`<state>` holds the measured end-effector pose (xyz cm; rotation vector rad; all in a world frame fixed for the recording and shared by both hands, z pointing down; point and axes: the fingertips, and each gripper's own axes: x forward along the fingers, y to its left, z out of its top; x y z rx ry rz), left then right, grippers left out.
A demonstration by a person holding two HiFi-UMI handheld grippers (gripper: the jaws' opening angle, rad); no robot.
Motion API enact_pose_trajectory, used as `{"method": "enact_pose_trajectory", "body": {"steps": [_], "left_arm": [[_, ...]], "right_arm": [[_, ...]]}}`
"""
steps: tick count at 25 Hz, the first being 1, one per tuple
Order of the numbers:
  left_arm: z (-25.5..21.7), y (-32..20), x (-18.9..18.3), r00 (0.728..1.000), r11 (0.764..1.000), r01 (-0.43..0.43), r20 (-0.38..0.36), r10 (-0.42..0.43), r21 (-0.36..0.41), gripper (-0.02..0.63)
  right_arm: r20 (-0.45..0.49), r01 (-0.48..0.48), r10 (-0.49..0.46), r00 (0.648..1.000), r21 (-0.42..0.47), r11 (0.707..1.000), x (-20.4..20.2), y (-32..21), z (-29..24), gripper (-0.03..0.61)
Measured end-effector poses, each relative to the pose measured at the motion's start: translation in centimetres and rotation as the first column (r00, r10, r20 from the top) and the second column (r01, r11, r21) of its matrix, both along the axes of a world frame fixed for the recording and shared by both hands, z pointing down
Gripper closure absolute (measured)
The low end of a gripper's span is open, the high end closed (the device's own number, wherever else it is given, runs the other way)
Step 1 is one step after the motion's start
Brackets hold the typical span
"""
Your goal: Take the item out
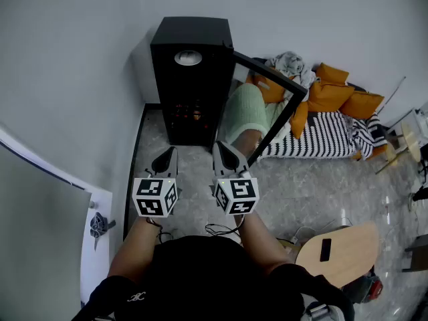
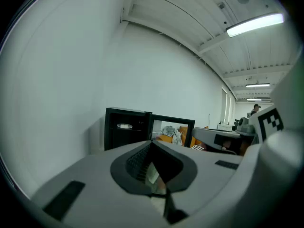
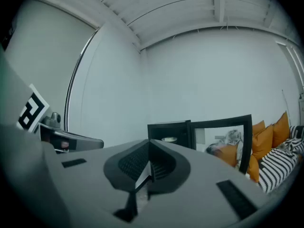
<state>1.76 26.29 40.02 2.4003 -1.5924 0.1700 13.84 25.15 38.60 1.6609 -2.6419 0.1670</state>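
A black cabinet [image 1: 192, 79] stands on the floor against the wall, its glass door [image 1: 271, 105] swung open to the right. A white round item [image 1: 188, 57] lies in its upper part. It also shows as a small pale disc [image 2: 124, 126] in the left gripper view and as the same disc [image 3: 168, 139] in the right gripper view. My left gripper [image 1: 165, 159] and right gripper [image 1: 227, 154] hover side by side just short of the cabinet front. Both are shut with nothing between the jaws. They point at the cabinet [image 2: 126, 132] and its door [image 3: 223, 137].
Orange cushions [image 1: 334, 92] and a striped mattress [image 1: 321, 136] lie right of the door, with a green cloth [image 1: 244, 112] behind the glass. A wooden board [image 1: 338, 249] and cables [image 1: 221, 231] lie on the floor near me. A white panel [image 1: 40, 233] stands at the left.
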Motion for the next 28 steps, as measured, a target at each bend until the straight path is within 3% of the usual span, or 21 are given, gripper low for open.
{"method": "enact_pose_trajectory", "body": {"steps": [6,21,28], "left_arm": [[-0.6,-1.6,-2.6,1.000,0.999,0.027,-0.001,-0.027,0.024,0.606],[0.7,-5.1,-7.5,0.998,0.998,-0.055,-0.024,0.055,0.008,0.606],[1.1,-6.8,-9.4,0.997,0.998,-0.059,-0.049,0.058,-0.003,0.606]], "right_arm": [[0.051,-0.029,0.028,0.998,0.024,0.999,-1.9,-1.4,-0.8,0.571],[0.013,-0.171,0.171,0.985,-0.001,0.985,-6.4,-4.3,0.1,0.571],[-0.016,-0.186,0.186,0.982,-0.018,0.982,-7.8,-6.0,0.4,0.571]]}}
